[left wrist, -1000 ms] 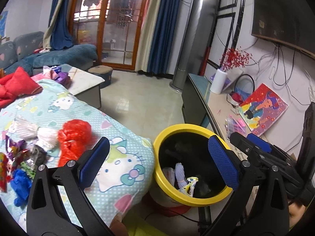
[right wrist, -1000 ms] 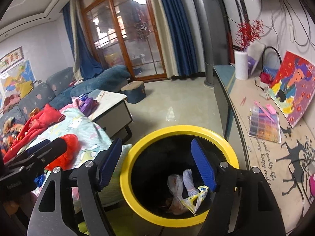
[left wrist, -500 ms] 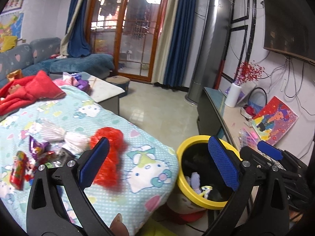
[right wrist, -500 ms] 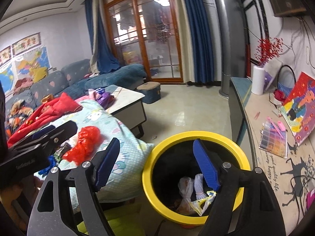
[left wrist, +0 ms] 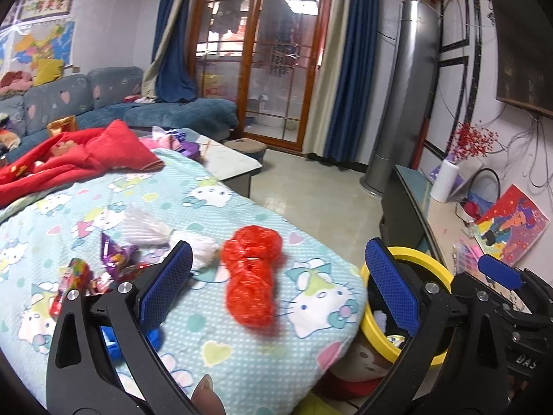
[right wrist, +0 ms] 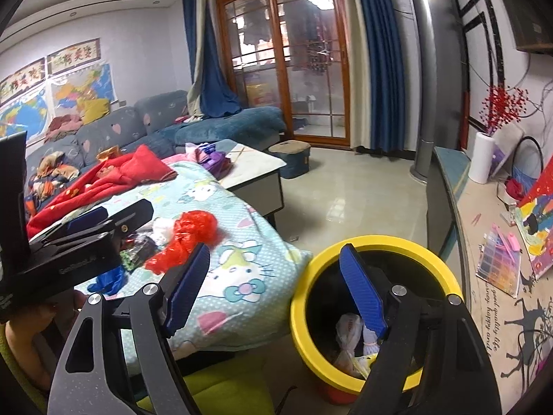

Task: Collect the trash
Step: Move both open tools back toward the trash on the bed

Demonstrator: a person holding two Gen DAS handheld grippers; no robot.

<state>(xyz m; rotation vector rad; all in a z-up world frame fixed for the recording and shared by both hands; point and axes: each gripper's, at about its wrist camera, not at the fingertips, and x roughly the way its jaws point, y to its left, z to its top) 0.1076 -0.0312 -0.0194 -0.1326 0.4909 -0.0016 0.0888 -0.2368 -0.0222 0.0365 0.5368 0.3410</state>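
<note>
Both grippers have swung away from the yellow bin (right wrist: 373, 245) toward the blanket (left wrist: 221, 339), so more trash is next. The left gripper (left wrist: 276, 283) and right gripper (right wrist: 276, 290) are wide open and empty. A red plastic bag (left wrist: 252, 276) lies on the blanket, near the left gripper

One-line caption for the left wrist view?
Open left gripper faces a red plastic bag on the cartoon blanket, yellow bin alongside.

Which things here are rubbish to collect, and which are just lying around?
For the job: crumpled red plastic bag, white tissue wad, shiny purple wrapper, yellow-rimmed round bin.

Just lying about: red blanket, colourful painting, white paper roll.
</note>
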